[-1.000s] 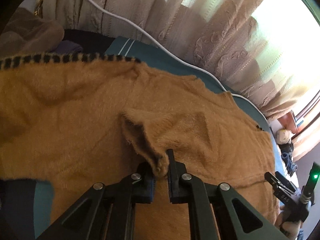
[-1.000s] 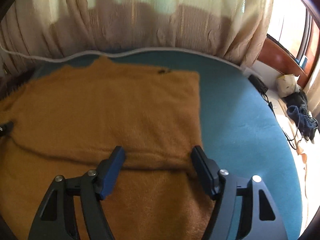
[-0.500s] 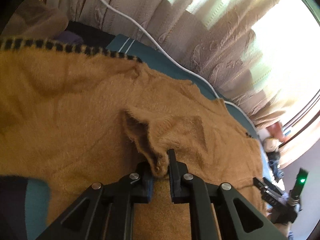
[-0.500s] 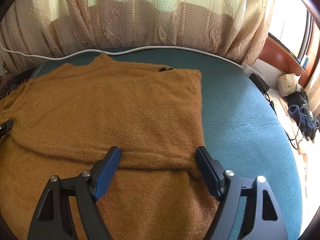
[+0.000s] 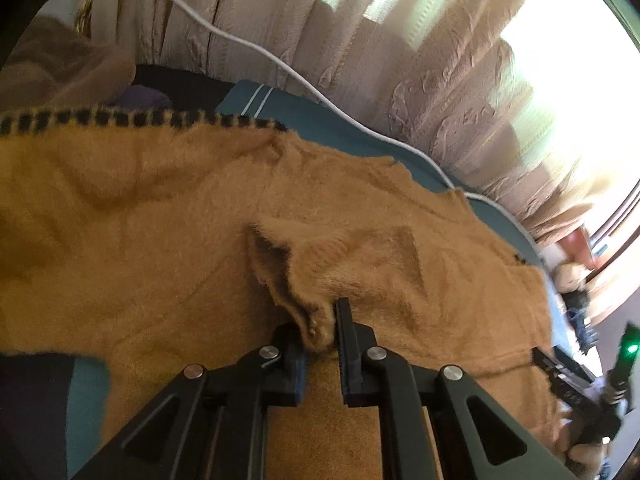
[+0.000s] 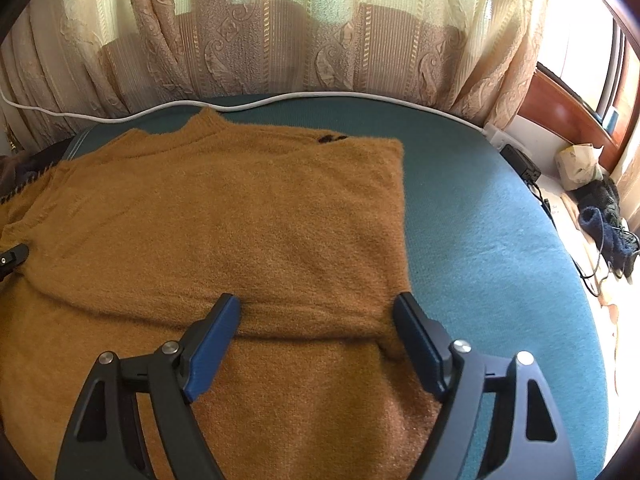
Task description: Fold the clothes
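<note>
A fuzzy mustard-brown sweater (image 6: 240,220) lies spread on a teal bed (image 6: 480,248), with one part folded over the body. It has a black-and-cream checked trim (image 5: 120,120) along one edge. My left gripper (image 5: 320,330) is shut on a pinched fold of the sweater (image 5: 312,280) and holds it slightly raised. My right gripper (image 6: 318,332) is open and empty, its jaws straddling the folded edge near the sweater's right corner. The right gripper also shows at the lower right of the left wrist view (image 5: 576,380).
Patterned beige curtains (image 6: 320,32) hang behind the bed. A white cable (image 6: 280,100) runs along the bed's far edge. Dark clothes (image 5: 168,88) lie at the far left. A black adapter (image 6: 520,164), a tissue box (image 6: 580,160) and blue yarn (image 6: 608,232) lie on the floor to the right.
My left gripper stays shut on the sweater fold and has shifted only slightly. My right gripper has pulled back a little along the sweater and stays open.
</note>
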Tool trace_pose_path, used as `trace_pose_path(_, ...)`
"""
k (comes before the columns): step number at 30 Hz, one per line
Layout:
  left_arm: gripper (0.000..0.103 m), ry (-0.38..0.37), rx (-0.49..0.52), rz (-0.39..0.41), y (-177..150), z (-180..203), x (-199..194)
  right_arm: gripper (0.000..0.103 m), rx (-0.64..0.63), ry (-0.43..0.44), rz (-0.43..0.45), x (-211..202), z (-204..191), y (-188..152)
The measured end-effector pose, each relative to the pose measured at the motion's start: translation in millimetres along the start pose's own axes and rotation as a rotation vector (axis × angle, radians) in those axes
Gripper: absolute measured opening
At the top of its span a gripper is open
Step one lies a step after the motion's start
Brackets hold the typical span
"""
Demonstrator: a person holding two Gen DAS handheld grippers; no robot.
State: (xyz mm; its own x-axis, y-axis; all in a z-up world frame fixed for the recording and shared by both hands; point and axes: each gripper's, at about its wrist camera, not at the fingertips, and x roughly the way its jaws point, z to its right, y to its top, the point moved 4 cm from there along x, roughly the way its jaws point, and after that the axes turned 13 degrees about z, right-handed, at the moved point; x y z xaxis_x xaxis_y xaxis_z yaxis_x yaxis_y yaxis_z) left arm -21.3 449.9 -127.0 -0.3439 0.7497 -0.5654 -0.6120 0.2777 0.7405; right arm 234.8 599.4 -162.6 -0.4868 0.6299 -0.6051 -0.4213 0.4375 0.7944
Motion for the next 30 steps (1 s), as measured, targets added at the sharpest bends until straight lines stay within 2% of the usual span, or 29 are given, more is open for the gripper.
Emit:
trace_pose_path(4, 0.018, 0.086, 0.095, 0.005, -1, 11, 0, 0.082, 0.005, -0.004, 0.001, 0, 0, 0)
trace_pose_path(7, 0.038, 0.134, 0.127, 0.009, -1, 12, 0, 0.082, 0.012, -0.002, 0.003, -1, 1, 0)
trace_pose_path(9, 0.090, 0.147, 0.139, 0.003, -2, 12, 1, 0.082, 0.018, 0.002, 0.004, 0, 1, 1)
trace_pose_path(10, 0.100, 0.154, 0.145, 0.000, -2, 13, 1, 0.082, 0.020, 0.004, 0.005, 0, 1, 1)
trace_pose_path(11, 0.103, 0.161, 0.151, -0.003, -3, 13, 2, 0.082, 0.022, 0.005, 0.005, 0, 1, 1)
trace_pose_path(14, 0.103, 0.181, 0.169, -0.012, -4, 14, 4, 0.083, 0.036, 0.016, 0.007, 0, 3, 1)
trace_pose_path(17, 0.103, 0.164, 0.143, 0.007, -6, 12, -7, 0.083, 0.041, 0.021, 0.006, 0, 3, 2)
trace_pose_path(25, 0.103, 0.054, 0.095, 0.035, -33, -5, -81, 0.085, 0.080, 0.056, 0.013, 1, 6, 2)
trace_pose_path(27, 0.103, 0.049, 0.088, 0.047, -38, -17, -102, 0.091, 0.079, 0.079, 0.011, 2, 4, 2)
trace_pose_path(30, 0.103, 0.059, 0.056, 0.077, -44, -47, -138, 0.094, 0.054, 0.096, 0.009, 2, 0, 3)
